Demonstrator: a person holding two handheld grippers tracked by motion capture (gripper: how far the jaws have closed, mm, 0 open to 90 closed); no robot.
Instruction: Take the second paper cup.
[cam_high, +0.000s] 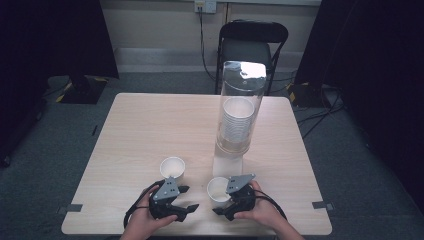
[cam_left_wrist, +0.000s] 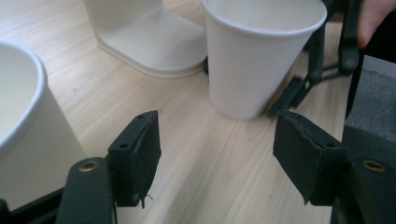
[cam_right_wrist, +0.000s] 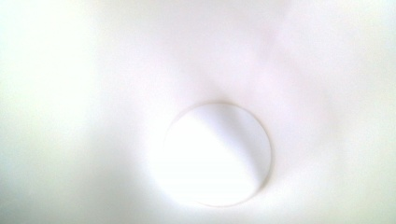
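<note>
Two cups (cam_high: 172, 169) (cam_high: 218, 190) stand before the dispenser (cam_high: 239, 115) on the table (cam_high: 150, 125).

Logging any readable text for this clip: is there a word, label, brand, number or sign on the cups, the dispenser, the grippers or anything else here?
None can be read.
The two paper cups are plain white.
The clear cup dispenser and its white base show no print.
The left gripper and right gripper carry no readable marking.
The wall outlet is too small to tell.

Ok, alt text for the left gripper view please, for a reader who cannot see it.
The left gripper hangs open just above a pale wooden table, its black jaws wide apart and empty. Ahead stands a white paper cup, with the white dispenser base behind and a second white cup at the left edge.
</note>
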